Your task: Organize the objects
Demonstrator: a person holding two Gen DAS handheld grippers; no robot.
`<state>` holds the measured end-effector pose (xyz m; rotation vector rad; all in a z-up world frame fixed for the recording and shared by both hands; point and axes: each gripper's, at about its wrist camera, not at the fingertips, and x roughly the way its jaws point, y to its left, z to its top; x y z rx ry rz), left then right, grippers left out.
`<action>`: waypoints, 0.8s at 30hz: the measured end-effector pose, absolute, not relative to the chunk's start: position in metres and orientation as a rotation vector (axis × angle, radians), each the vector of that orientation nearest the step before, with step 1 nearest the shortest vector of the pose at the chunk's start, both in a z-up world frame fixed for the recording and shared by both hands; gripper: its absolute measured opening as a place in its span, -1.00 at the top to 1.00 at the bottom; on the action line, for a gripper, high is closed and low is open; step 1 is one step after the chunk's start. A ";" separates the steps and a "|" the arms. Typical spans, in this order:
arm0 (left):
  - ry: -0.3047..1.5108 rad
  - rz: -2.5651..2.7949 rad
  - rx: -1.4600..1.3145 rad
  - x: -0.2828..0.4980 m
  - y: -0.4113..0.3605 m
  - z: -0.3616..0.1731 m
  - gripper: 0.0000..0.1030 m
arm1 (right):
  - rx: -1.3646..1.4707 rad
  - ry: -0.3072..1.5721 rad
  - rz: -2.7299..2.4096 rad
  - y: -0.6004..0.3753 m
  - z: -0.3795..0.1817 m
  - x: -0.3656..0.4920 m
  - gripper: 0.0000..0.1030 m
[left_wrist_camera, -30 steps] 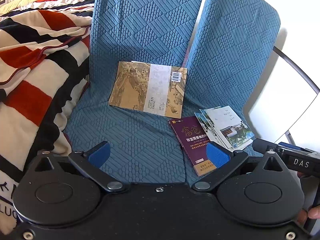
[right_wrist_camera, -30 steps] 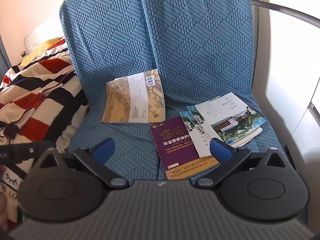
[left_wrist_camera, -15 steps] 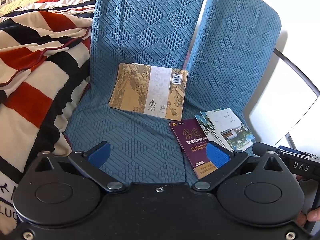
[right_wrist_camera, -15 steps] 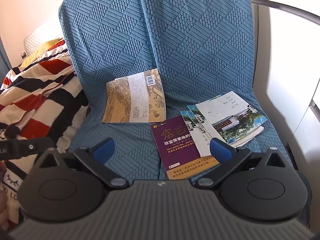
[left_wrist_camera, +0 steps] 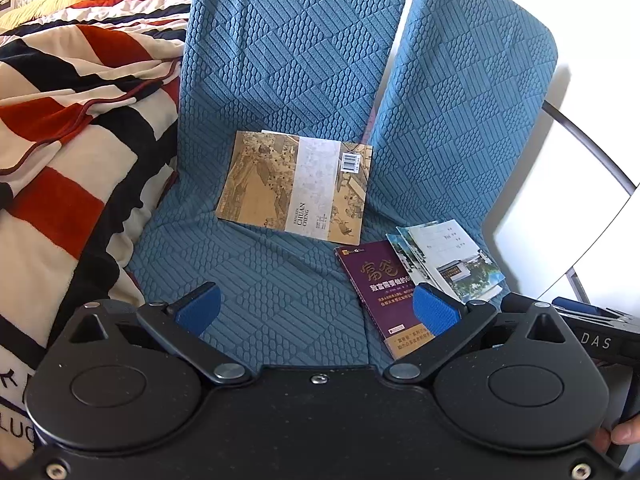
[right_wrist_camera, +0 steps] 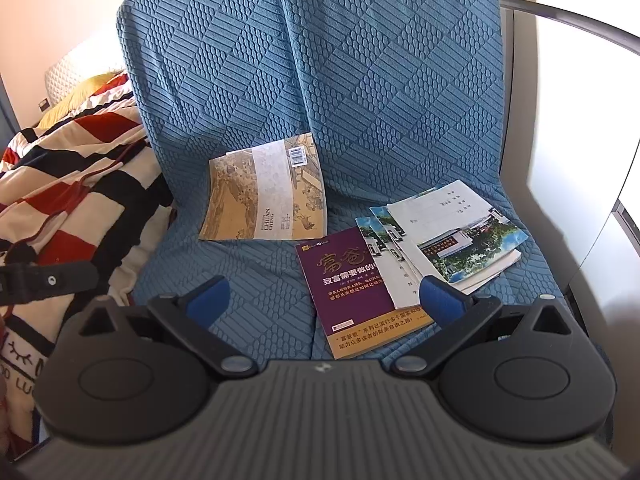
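Purple book (right_wrist_camera: 352, 292) lies flat on the blue seat (left_wrist_camera: 280, 280), near the front edge, cover up. Booklets (right_wrist_camera: 452, 240), a fanned stack, overlap the purple book's right edge and spread to its right. Tan book (right_wrist_camera: 264, 196) sits behind and left of the purple book, close to it, its far edge propped against the seat back; whether the two touch cannot be told.

Right gripper (right_wrist_camera: 324, 300) hovers above the seat's front edge, jaws spread wide, nothing between them; its right pad (right_wrist_camera: 440, 300) is over the booklets' near corner, the purple book between the pads. Left gripper (left_wrist_camera: 316, 312) hovers left of the purple book, also wide open and empty, pointing at bare seat; its right pad (left_wrist_camera: 434, 310) overlaps the purple book's right edge in view. Contact with the books cannot be told.

Striped blanket (left_wrist_camera: 60, 160) is heaped left of the seat. A fingertip (left_wrist_camera: 624, 436) shows at the left view's lower right corner.
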<state>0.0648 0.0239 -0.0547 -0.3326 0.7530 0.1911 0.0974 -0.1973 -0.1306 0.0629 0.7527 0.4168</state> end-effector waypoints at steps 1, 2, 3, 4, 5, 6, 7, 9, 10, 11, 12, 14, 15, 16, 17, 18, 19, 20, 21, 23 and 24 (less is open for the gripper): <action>0.754 0.193 -0.329 0.065 0.024 -0.055 -0.99 | 0.062 0.754 0.420 -0.197 -0.131 0.098 -1.00; 0.755 0.193 -0.329 0.065 0.024 -0.056 -0.99 | 0.060 0.755 0.423 -0.196 -0.131 0.098 -1.00; 0.755 0.191 -0.331 0.065 0.024 -0.057 -0.99 | 0.056 0.754 0.425 -0.195 -0.131 0.098 -1.00; 0.754 0.186 -0.334 0.065 0.025 -0.058 -0.99 | 0.053 0.753 0.425 -0.194 -0.130 0.098 -1.00; 0.750 0.179 -0.335 0.065 0.025 -0.059 -0.99 | 0.051 0.752 0.424 -0.194 -0.130 0.099 -1.00; 0.746 0.174 -0.334 0.066 0.026 -0.060 -0.99 | 0.052 0.752 0.423 -0.193 -0.130 0.099 -1.00; 0.745 0.178 -0.332 0.068 0.026 -0.060 -0.99 | 0.053 0.753 0.421 -0.193 -0.131 0.100 -1.00; 0.724 0.190 -0.331 0.070 0.027 -0.058 -0.99 | 0.053 0.747 0.420 -0.191 -0.132 0.101 -1.00; 0.714 0.192 -0.329 0.071 0.027 -0.057 -0.99 | 0.051 0.732 0.412 -0.191 -0.134 0.100 -1.00; 0.710 0.194 -0.328 0.074 0.028 -0.058 -0.99 | 0.046 0.729 0.404 -0.190 -0.136 0.101 -1.00; 0.707 0.195 -0.328 0.076 0.029 -0.058 -0.99 | 0.045 0.737 0.402 -0.189 -0.138 0.102 -1.00; 0.703 0.188 -0.330 0.080 0.031 -0.061 -0.99 | 0.056 0.737 0.406 -0.188 -0.142 0.104 -1.00; 0.706 0.186 -0.331 0.081 0.033 -0.063 -0.99 | 0.055 0.735 0.404 -0.188 -0.144 0.104 -1.00; 0.706 0.186 -0.330 0.083 0.033 -0.065 -0.99 | 0.050 0.739 0.397 -0.187 -0.146 0.106 -1.00; 0.707 0.188 -0.327 0.085 0.034 -0.068 -0.99 | 0.047 0.740 0.391 -0.186 -0.148 0.107 -1.00; 0.710 0.190 -0.323 0.087 0.035 -0.072 -0.99 | 0.045 0.740 0.386 -0.185 -0.150 0.108 -1.00; 0.710 0.187 -0.320 0.089 0.036 -0.075 -0.99 | 0.044 0.739 0.382 -0.184 -0.152 0.109 -1.00; 0.709 0.181 -0.320 0.091 0.036 -0.078 -0.99 | 0.043 0.736 0.379 -0.184 -0.153 0.109 -1.00; 0.707 0.179 -0.323 0.094 0.037 -0.082 -0.99 | 0.043 0.734 0.375 -0.183 -0.155 0.110 -1.00; 0.703 0.173 -0.332 0.099 0.039 -0.090 -0.99 | 0.046 0.730 0.375 -0.183 -0.159 0.113 -1.00; 0.705 0.169 -0.335 0.102 0.040 -0.093 -0.99 | 0.047 0.729 0.376 -0.183 -0.161 0.114 -1.00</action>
